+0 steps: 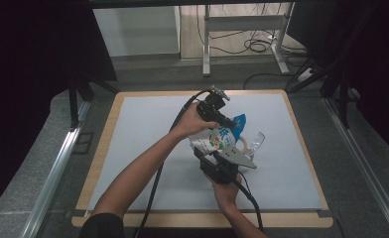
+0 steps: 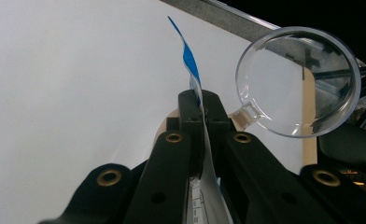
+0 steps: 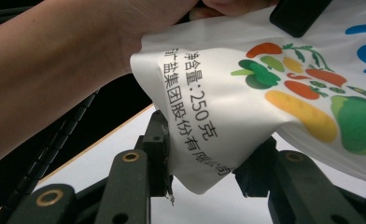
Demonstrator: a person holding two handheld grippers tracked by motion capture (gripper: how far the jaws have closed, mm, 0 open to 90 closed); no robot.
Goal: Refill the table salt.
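A white bag point(image 1: 216, 138) printed with vegetables and black characters, blue along its top, hangs over the white mat point(image 1: 143, 148), held between both grippers. My left gripper point(image 1: 233, 123) is shut on the bag's thin blue top edge point(image 2: 189, 59); in the left gripper view the jaws point(image 2: 201, 109) pinch the film flat. From below, my right gripper point(image 1: 216, 151) is shut on the bag's lower corner point(image 3: 204, 158), and the bag point(image 3: 265, 88) bulges between its two jaws. A clear plastic cup point(image 1: 256, 141) with a small handle lies on the mat just right of the bag.
The mat covers a wooden table point(image 1: 103, 144) with a low lip at its edges. The clear cup point(image 2: 298, 79) lies close beyond the left jaws. The person's left forearm point(image 3: 55, 70) crosses above the right gripper. Desk legs and cables point(image 1: 252, 44) stand beyond the table.
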